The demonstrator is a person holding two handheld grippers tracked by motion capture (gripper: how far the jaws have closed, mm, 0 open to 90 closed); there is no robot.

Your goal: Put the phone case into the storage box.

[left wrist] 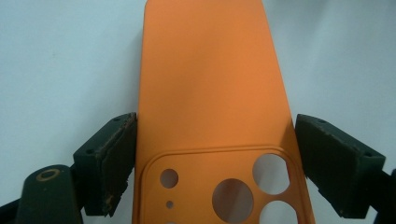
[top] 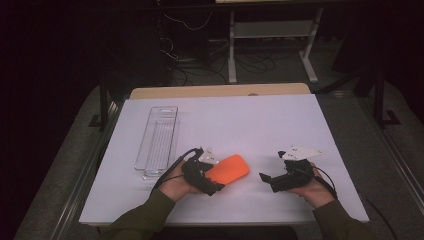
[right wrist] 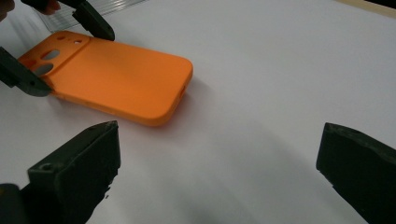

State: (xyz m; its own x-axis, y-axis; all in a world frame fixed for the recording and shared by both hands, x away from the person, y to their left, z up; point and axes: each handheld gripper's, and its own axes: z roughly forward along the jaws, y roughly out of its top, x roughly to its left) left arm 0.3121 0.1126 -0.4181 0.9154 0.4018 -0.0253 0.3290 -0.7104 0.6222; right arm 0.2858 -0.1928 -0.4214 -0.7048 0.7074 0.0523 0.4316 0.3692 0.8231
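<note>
We see the left gripper (top: 212, 172) with its jaws set on either long edge of a flat orange silicone phone case (top: 228, 169) that lies back-up on the white table (top: 250, 120), near its front. The right gripper (top: 270, 179) hovers wide open and empty, well apart to the case's right, and a clear ribbed plastic tray (top: 158, 140) sits at the left.

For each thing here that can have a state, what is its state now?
Orange phone case: lying flat on the table, back side up, camera end between the left gripper's jaws.
Clear tray: empty, standing apart from the case.
Left gripper: jaws on the case's two long edges.
Right gripper: open, holding nothing, beside the case.
</note>
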